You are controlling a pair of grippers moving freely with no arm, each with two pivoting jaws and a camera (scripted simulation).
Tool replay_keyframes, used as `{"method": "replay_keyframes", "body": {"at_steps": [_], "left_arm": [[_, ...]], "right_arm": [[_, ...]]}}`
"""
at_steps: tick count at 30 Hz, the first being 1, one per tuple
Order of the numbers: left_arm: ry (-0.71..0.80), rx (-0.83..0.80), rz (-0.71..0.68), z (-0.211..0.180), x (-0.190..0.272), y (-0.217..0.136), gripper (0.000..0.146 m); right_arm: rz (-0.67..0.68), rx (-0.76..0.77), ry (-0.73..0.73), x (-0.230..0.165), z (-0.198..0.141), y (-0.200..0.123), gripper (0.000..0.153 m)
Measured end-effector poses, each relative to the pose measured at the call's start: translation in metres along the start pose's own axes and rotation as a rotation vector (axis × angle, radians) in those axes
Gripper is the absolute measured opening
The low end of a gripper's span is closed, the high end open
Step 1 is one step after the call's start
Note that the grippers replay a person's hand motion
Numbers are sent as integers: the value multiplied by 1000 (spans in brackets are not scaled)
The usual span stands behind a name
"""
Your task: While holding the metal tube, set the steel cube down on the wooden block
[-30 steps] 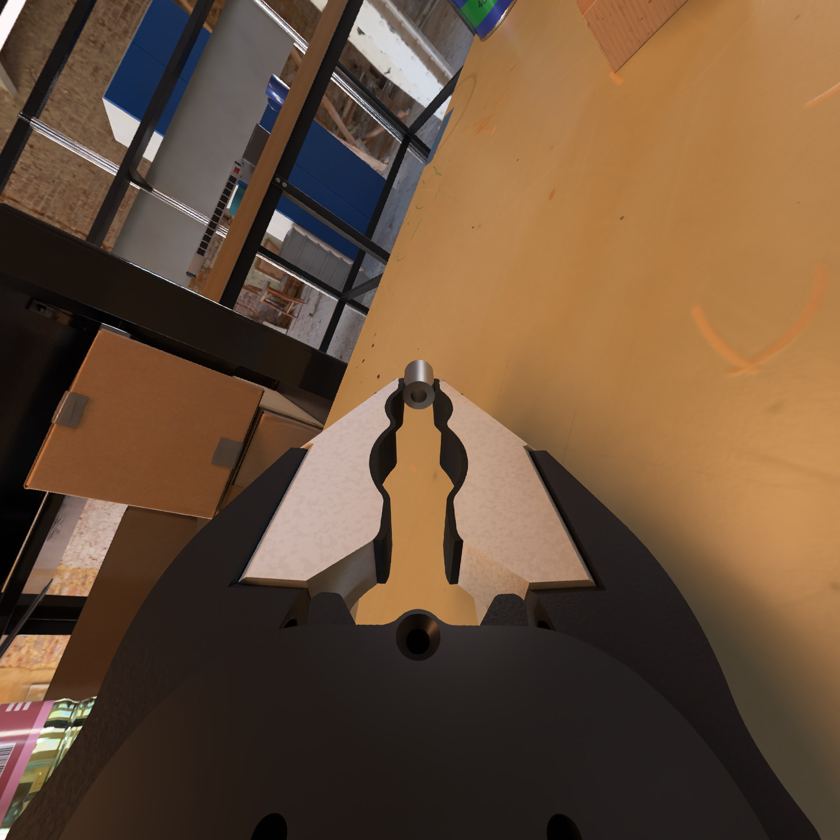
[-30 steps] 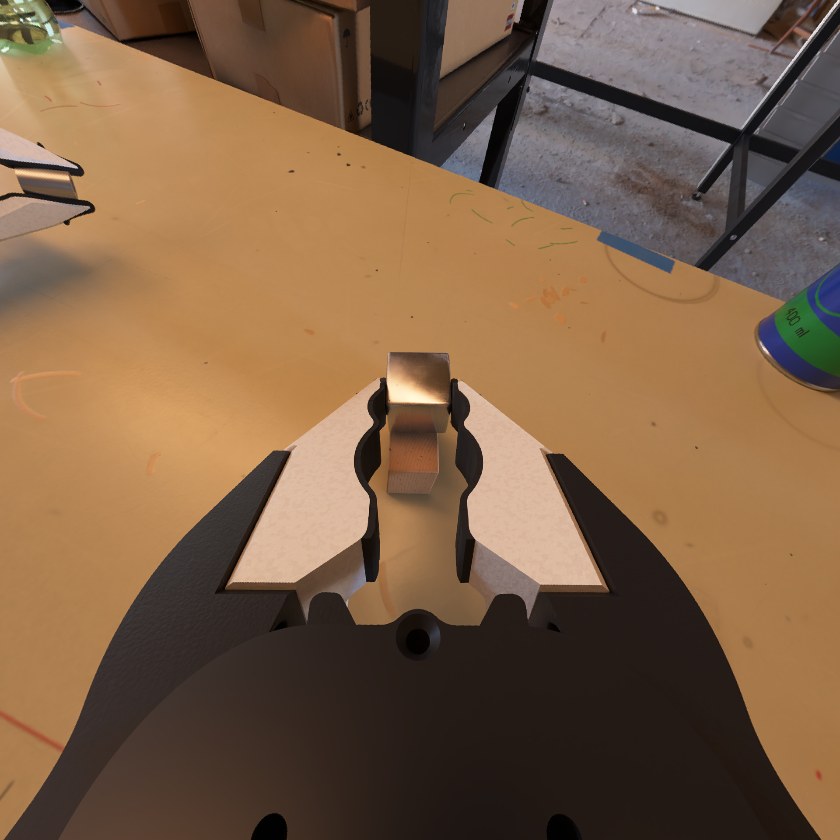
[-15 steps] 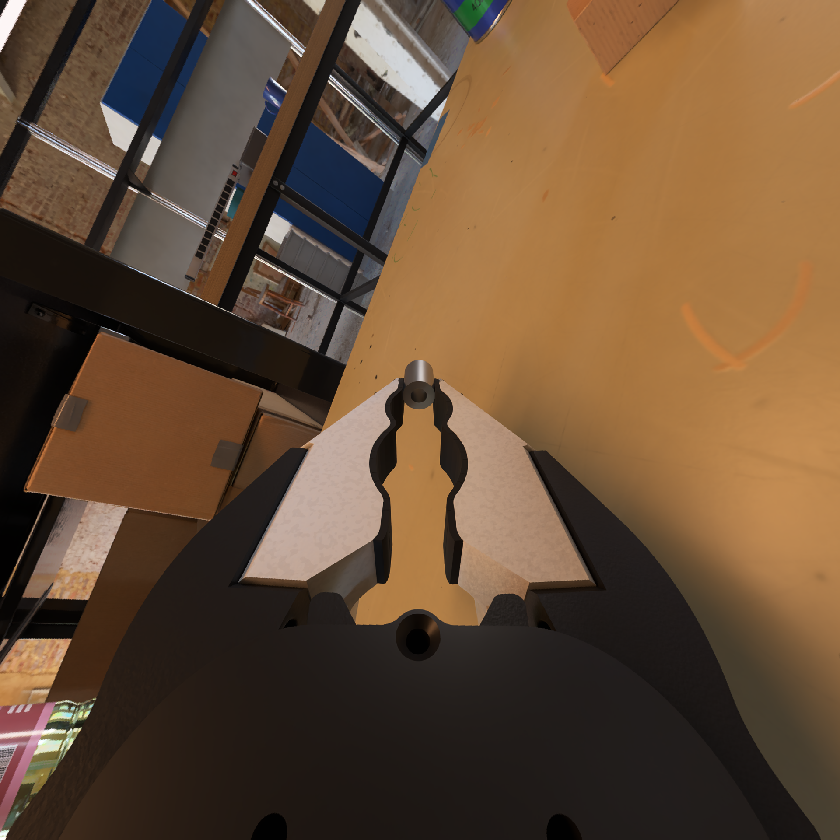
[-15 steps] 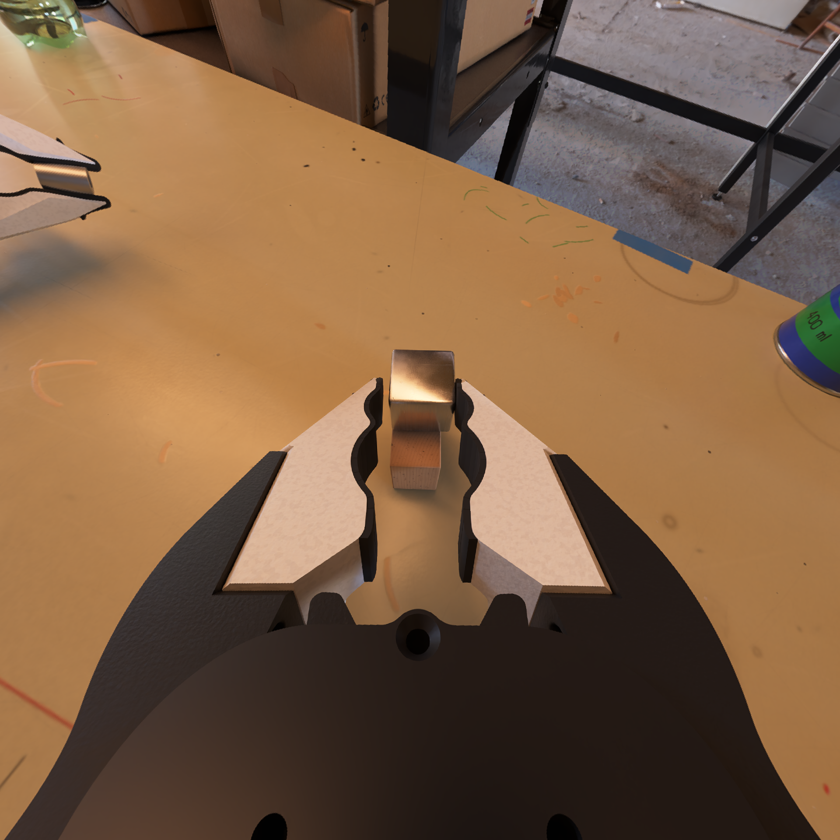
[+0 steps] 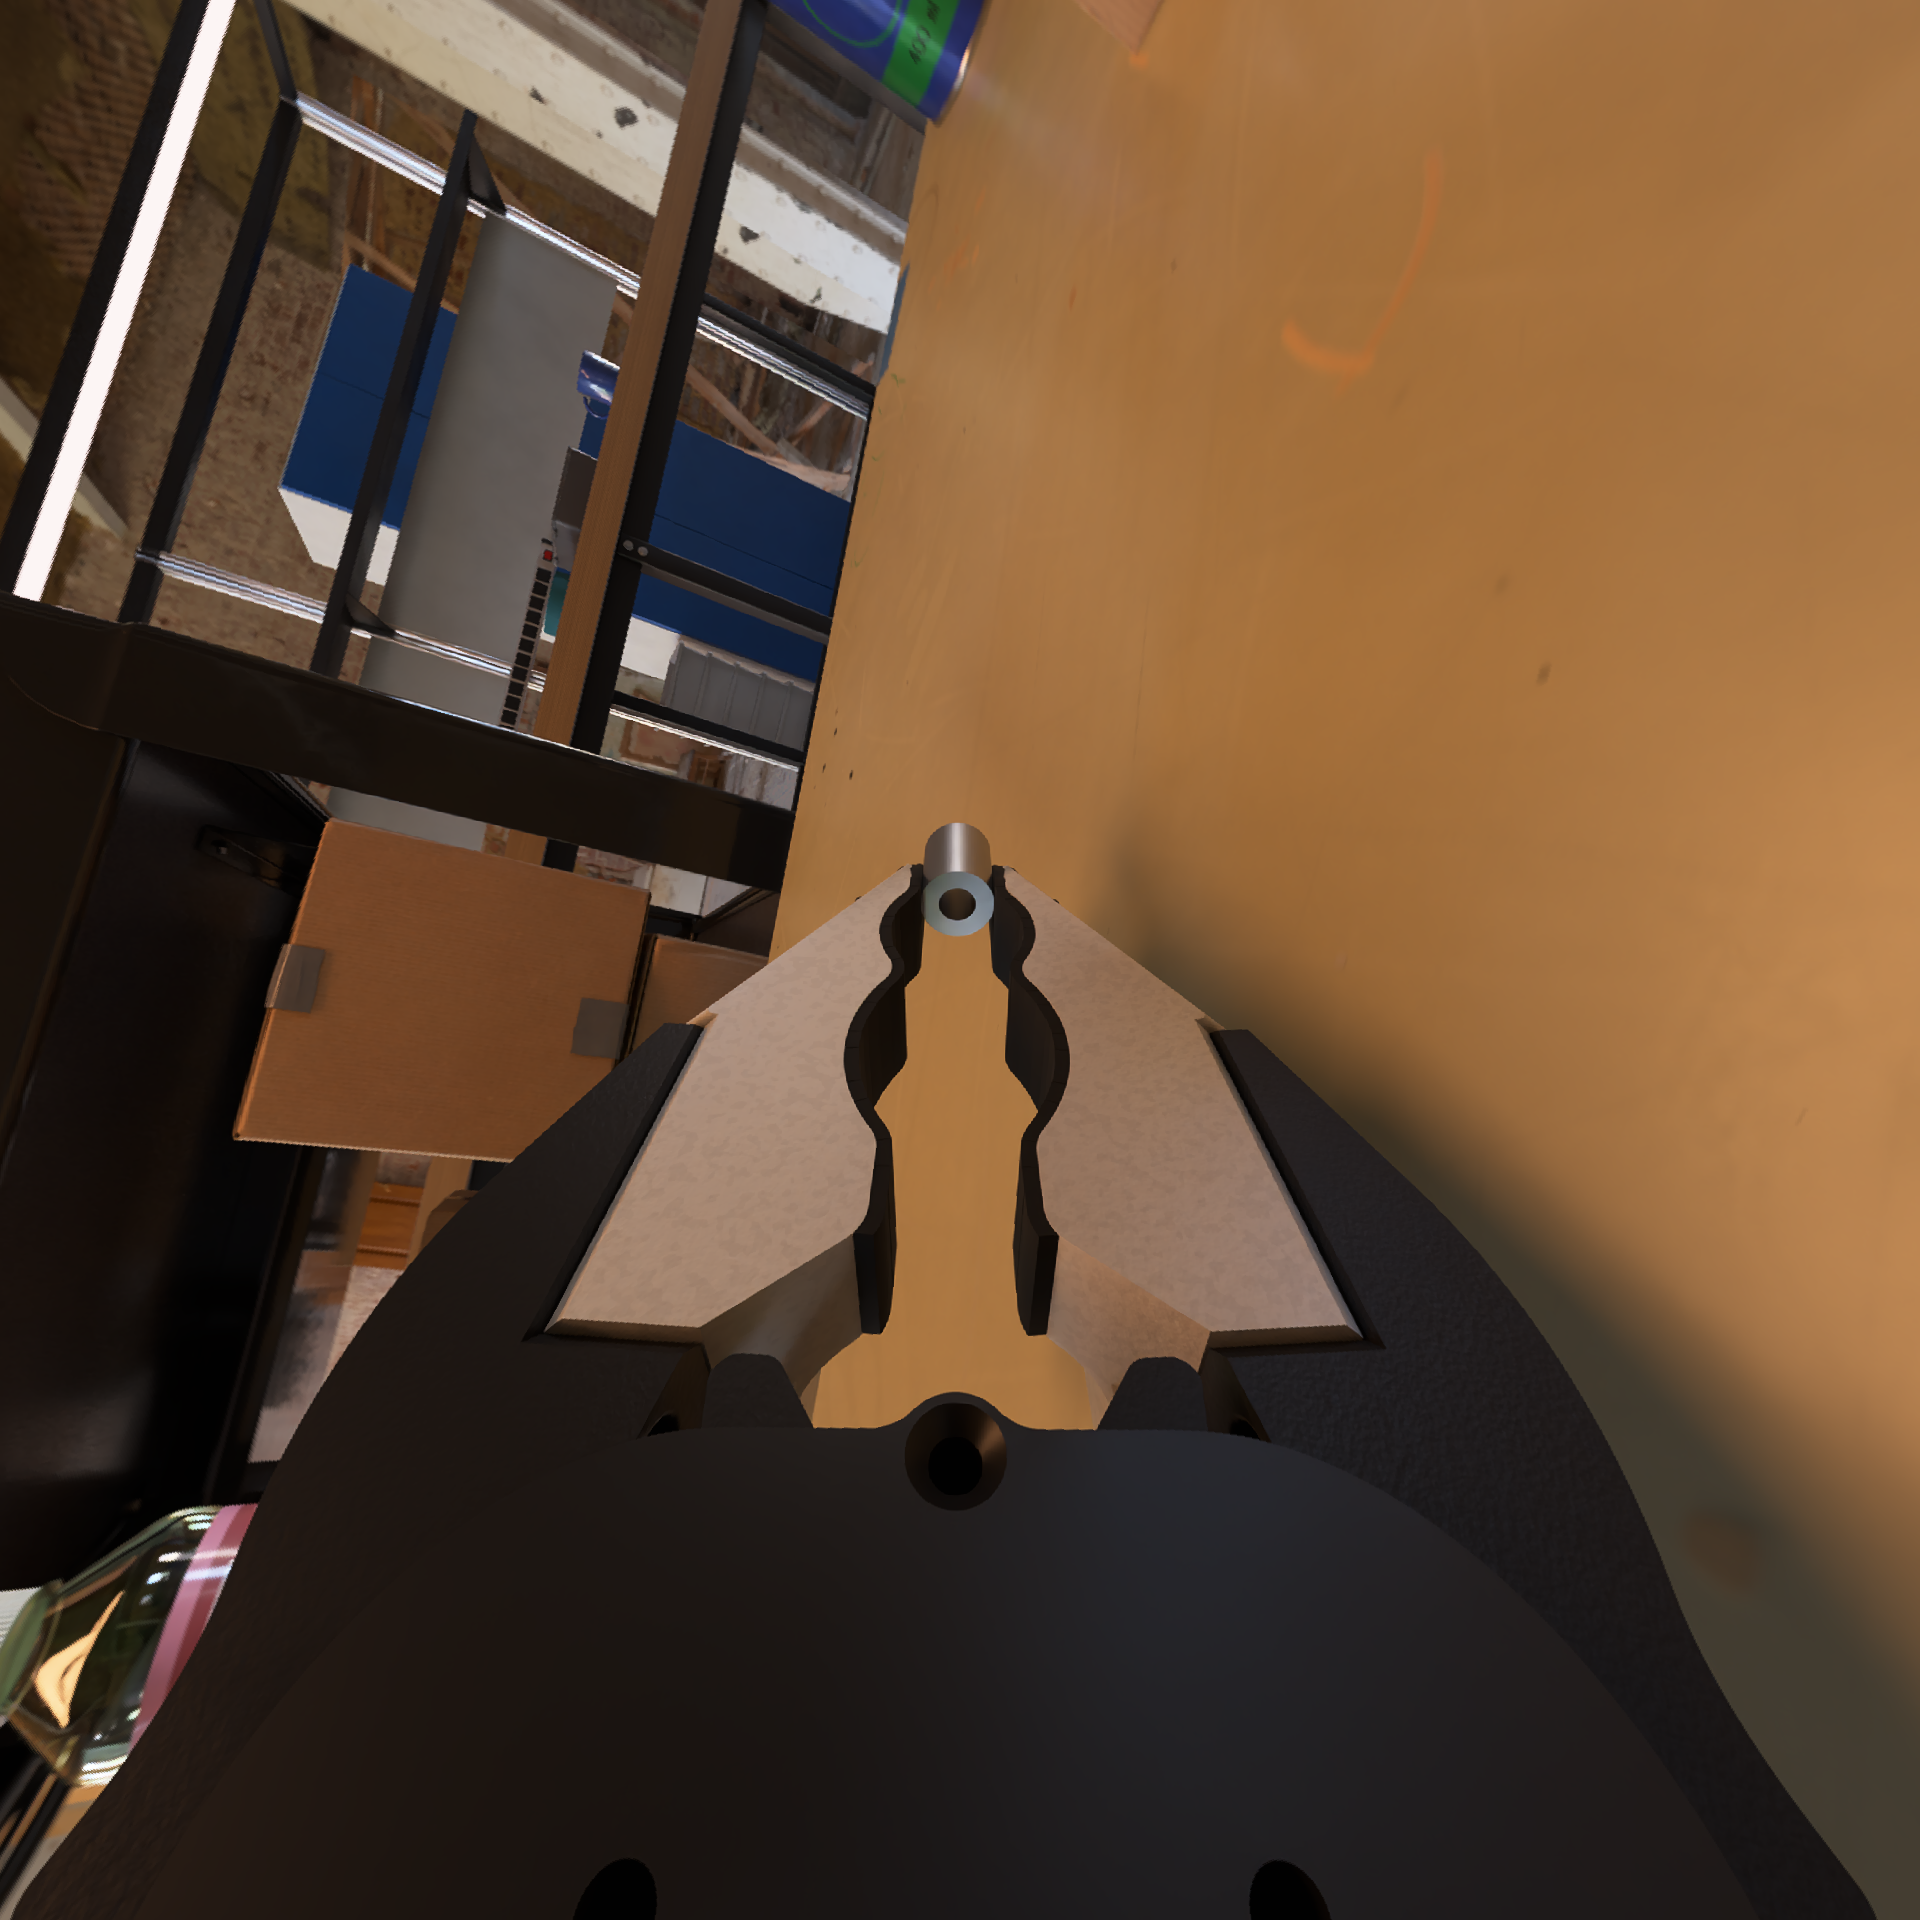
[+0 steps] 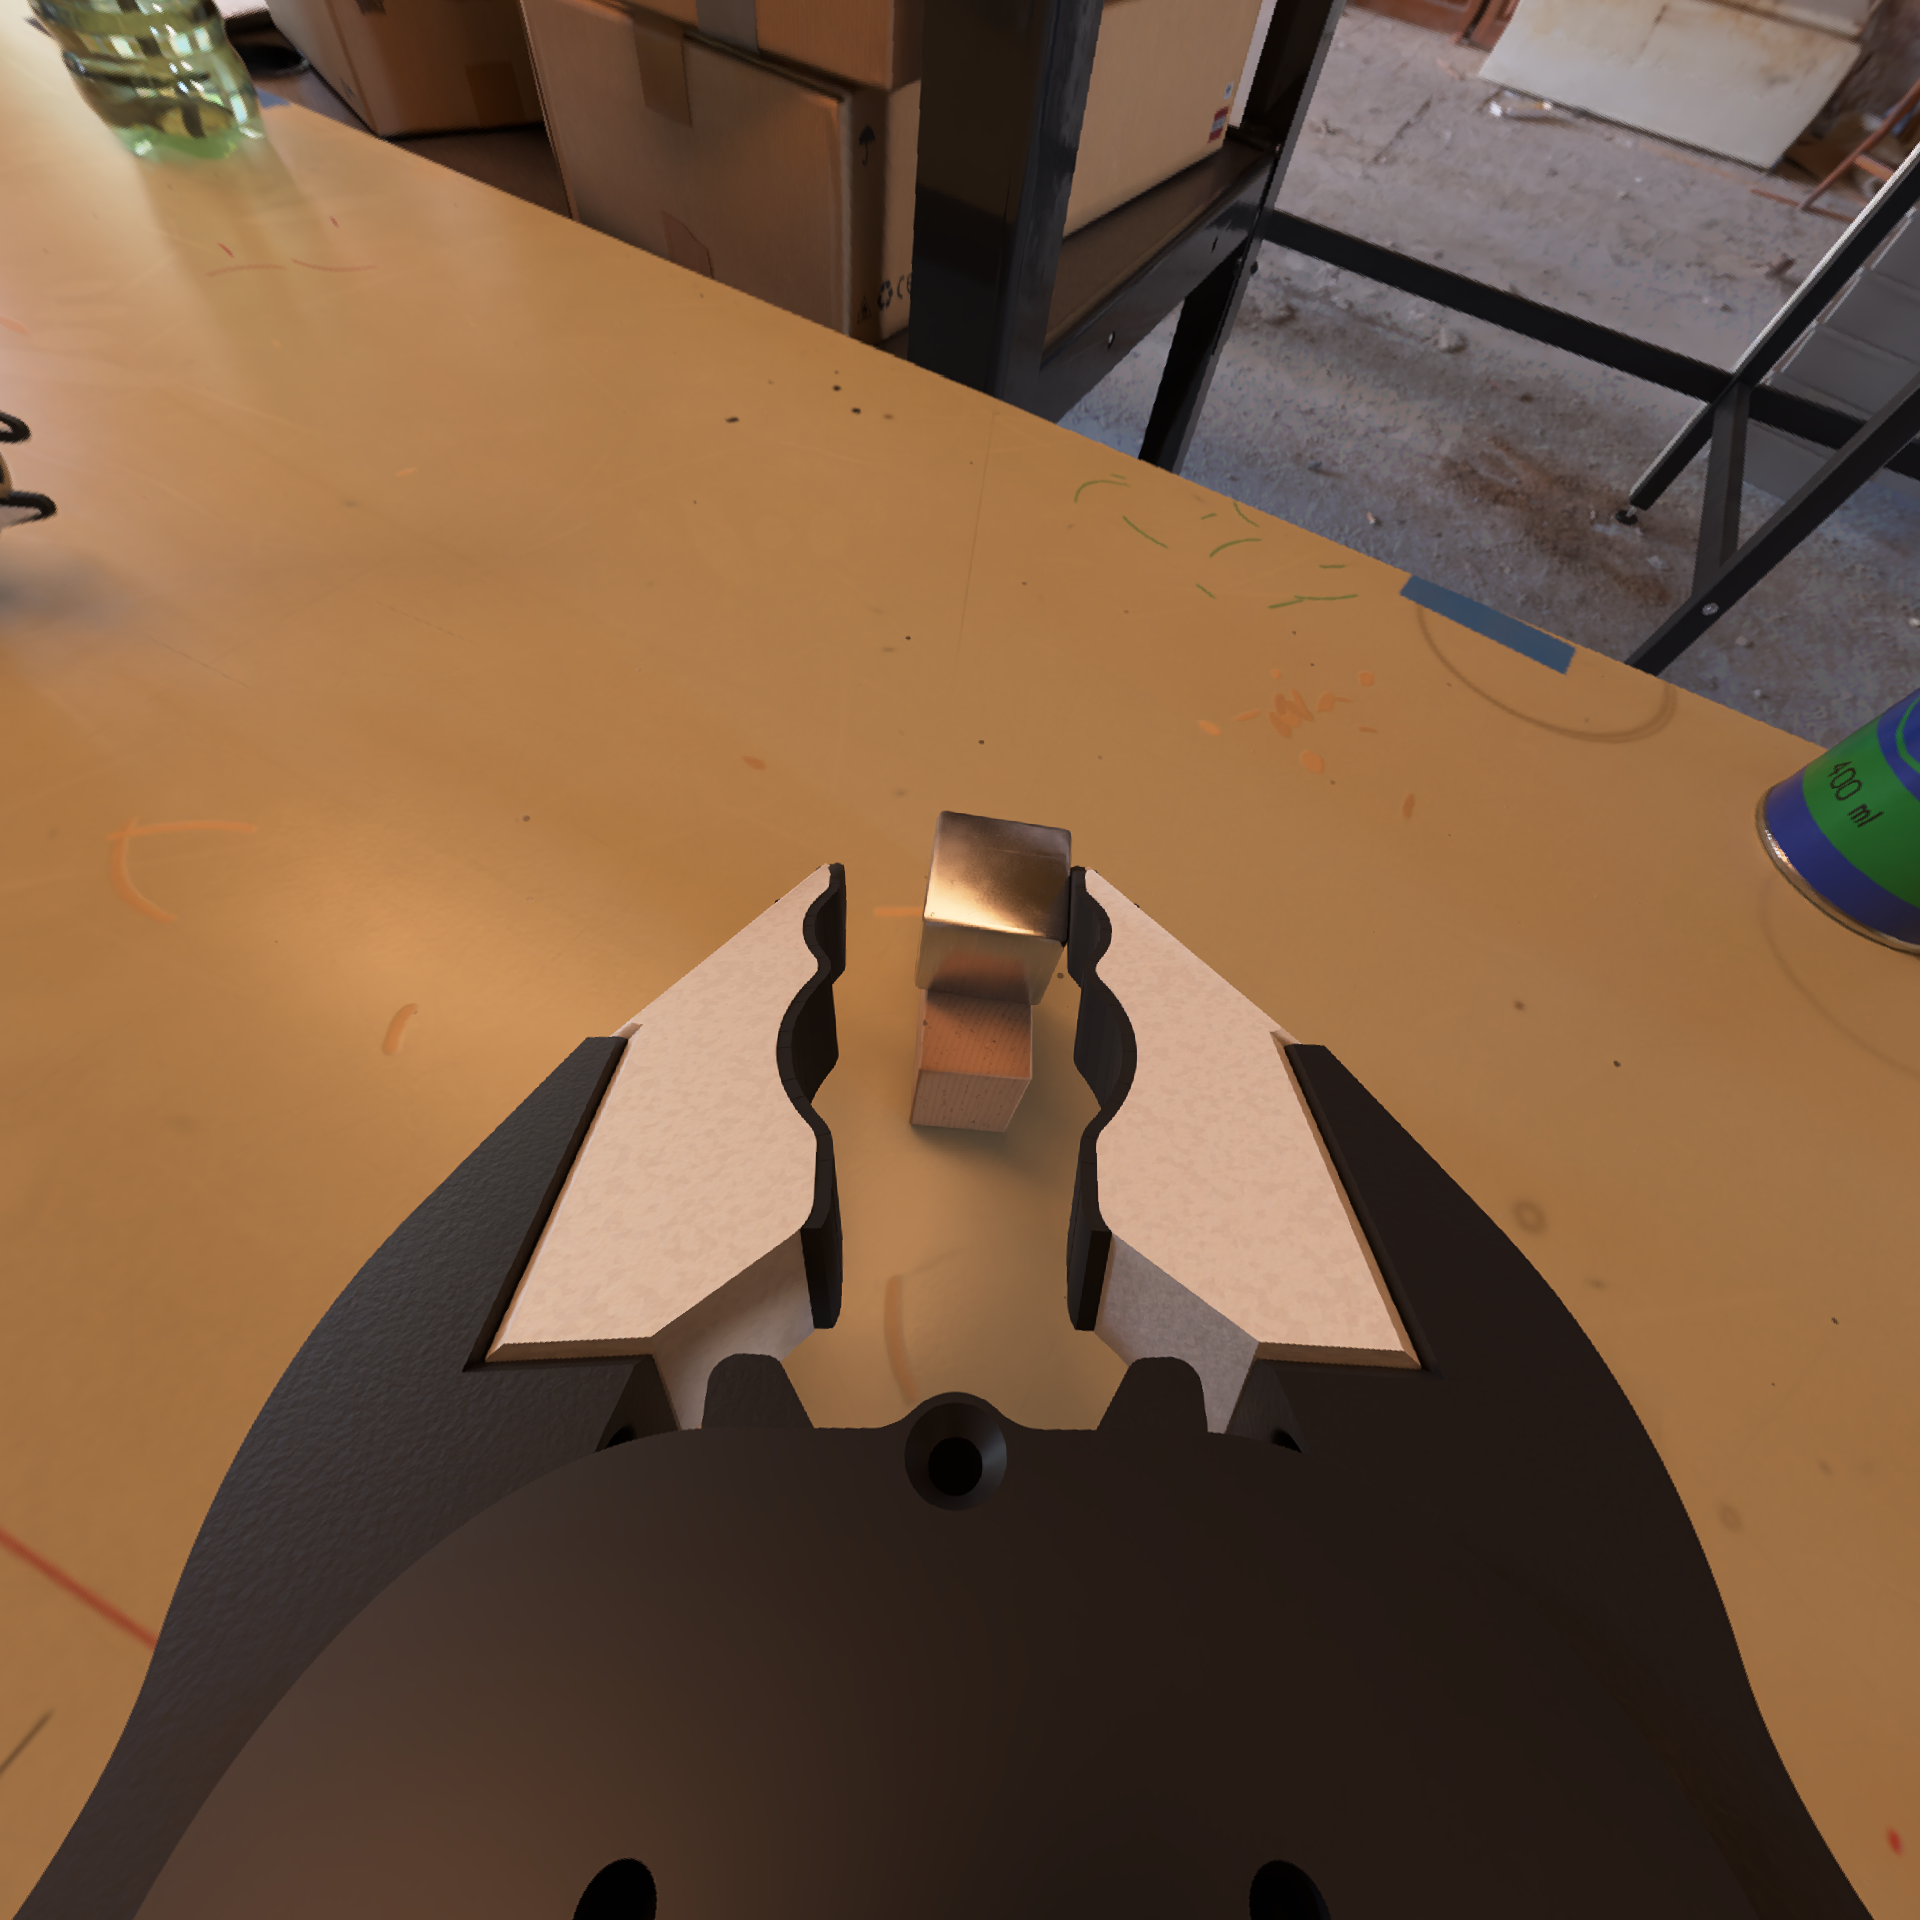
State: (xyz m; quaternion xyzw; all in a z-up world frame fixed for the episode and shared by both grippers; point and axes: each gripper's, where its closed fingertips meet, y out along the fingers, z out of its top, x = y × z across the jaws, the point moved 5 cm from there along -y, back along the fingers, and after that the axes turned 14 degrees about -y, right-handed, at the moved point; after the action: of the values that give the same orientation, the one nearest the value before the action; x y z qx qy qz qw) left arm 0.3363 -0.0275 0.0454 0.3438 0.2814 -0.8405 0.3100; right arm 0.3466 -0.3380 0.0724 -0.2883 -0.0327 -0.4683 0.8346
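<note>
As I read my two wrist feeds from left to right: these are the things I can make out.

Left gripper (image 5: 958,902): pinching the metal tube (image 5: 958,891) at the very tips of its fingers, the tube's open end facing my camera, held in the air beside the tabletop (image 5: 1455,727).
Left surroundings: a cardboard box (image 5: 436,997) under a black shelf frame (image 5: 395,748), and the end of a blue and green can (image 5: 894,47) at the top edge.
Glass bottle (image 6: 156,73): far left corner of the table in my right feed.
Right gripper (image 6: 956,914): spread apart; the left finger stands clear of the steel cube (image 6: 997,899), the right finger pad looks to be against the cube's side or just beside it, I cannot tell which.
Steel cube: sitting on top of the wooden block (image 6: 971,1070), overhanging it a little.
Wooden block: standing upright on the table between my right gripper's fingers.
Can, right feed (image 6: 1860,842): at the right edge of the table, well apart from the stack.
</note>
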Motion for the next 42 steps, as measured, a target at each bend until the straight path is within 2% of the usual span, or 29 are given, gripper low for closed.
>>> {"method": "replay_keyframes", "body": {"at_steps": [4, 12, 42], "left_arm": [[-34, -1, -11, -8, -8, -4, 11], [5, -21, -39, -14, -5, -5, 11], [14, -30, -45, -15, -4, -3, 11]], "right_arm": [[1, -30, -17, -1, -1, 3, 43], [-2, -30, -20, 0, -2, 4, 42], [-3, -28, -26, 0, -2, 4, 41]]}}
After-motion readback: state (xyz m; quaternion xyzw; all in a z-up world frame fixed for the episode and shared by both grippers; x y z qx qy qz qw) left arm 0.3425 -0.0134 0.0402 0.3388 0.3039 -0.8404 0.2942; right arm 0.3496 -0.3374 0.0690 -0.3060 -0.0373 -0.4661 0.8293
